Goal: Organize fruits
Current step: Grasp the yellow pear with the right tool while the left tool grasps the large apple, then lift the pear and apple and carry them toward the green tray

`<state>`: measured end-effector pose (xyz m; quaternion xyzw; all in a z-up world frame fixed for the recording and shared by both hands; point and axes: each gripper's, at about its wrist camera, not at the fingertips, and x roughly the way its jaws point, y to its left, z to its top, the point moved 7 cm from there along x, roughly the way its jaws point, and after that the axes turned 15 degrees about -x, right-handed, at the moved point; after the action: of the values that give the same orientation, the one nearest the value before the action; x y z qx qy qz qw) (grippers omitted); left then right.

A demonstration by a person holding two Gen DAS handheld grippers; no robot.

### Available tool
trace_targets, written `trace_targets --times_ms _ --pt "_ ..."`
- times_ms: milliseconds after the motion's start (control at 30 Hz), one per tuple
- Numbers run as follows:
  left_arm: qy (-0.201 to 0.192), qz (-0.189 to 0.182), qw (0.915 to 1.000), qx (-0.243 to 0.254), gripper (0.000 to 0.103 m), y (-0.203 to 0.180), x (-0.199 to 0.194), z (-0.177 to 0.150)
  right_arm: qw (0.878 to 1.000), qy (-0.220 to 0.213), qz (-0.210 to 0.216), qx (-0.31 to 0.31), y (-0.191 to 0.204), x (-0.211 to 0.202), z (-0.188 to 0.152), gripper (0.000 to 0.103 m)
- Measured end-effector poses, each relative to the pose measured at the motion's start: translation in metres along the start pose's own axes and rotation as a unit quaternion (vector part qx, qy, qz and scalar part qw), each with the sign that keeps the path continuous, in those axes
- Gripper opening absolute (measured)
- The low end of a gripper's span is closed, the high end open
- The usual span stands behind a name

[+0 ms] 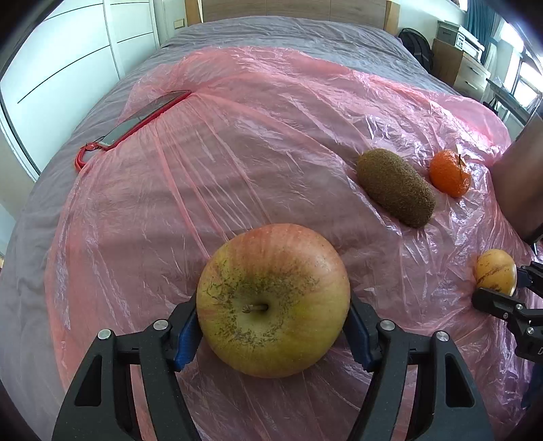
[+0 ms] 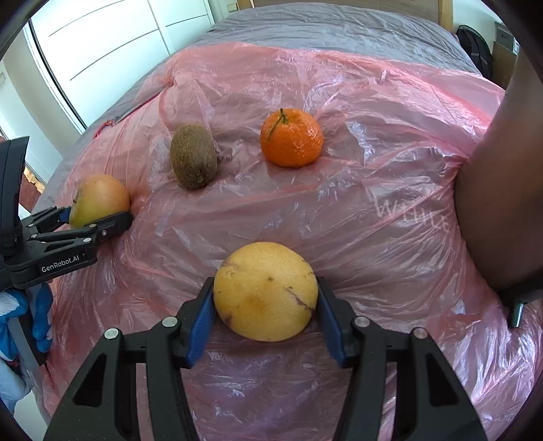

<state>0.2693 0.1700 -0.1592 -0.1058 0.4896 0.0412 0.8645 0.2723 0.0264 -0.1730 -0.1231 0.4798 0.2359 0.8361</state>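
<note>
- Your left tool (image 1: pixel 271 329): blue pads pressed against both flanks of the big yellow-green, red-blushed apple (image 1: pixel 273 300). It is gripping the apple, which sits on the crinkled pink plastic sheet (image 1: pixel 237 152) spread over the grey bed (image 1: pixel 271 30).
- Apple: judged heavy for its bite and hard, with waxy, slightly slick skin. Pads sit at the widest girth, which is the right hold; squeezing too hard risks bruising.
- Apple axis: the stem (image 1: pixel 256 308) faces the camera, tipped up and toward you. The core axis therefore runs along the tool's line, across the pads' squeeze.
- Your right tool (image 2: pixel 266 312): pads touching both sides of the round yellow fruit with brown scuffs (image 2: pixel 266 290); it looks clamped on it. The fruit rests on the sheet, close in front of you.
- Yellow fruit: judged medium weight and firm, its pitted rind less slippery than the apple. Nearly a ball, so no real long axis; hold it across the middle.
- Beyond: the fuzzy brown oval kiwi (image 2: pixel 193 156) lies with its long axis running away from you. It is likely soft, so grip across the short width.
- The orange mandarin with green stem (image 2: pixel 291 137) sits just beside the kiwi, stem up, with soft peel.
- The sheet is slick, so a released fruit may roll.
</note>
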Motion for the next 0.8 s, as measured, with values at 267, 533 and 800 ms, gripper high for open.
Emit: trace_targets --times_ms 267,533,800 --pt "-0.011 0.001 0.9996 -0.024 0.065 0.009 -0.012 0.004 1.000 -0.021 0.009 0.006 -0.002 -0.013 0.000 0.085" --pt "-0.038 0.007 0.9984 -0.042 0.065 0.016 -0.038 0.010 0.999 -0.039 0.006 0.003 -0.002 -0.034 0.004 0.085" --pt "-0.062 -0.002 0.9973 -0.040 0.065 0.005 -0.078 0.005 0.998 -0.065 0.011 -0.009 0.007 -0.071 0.003 0.085"
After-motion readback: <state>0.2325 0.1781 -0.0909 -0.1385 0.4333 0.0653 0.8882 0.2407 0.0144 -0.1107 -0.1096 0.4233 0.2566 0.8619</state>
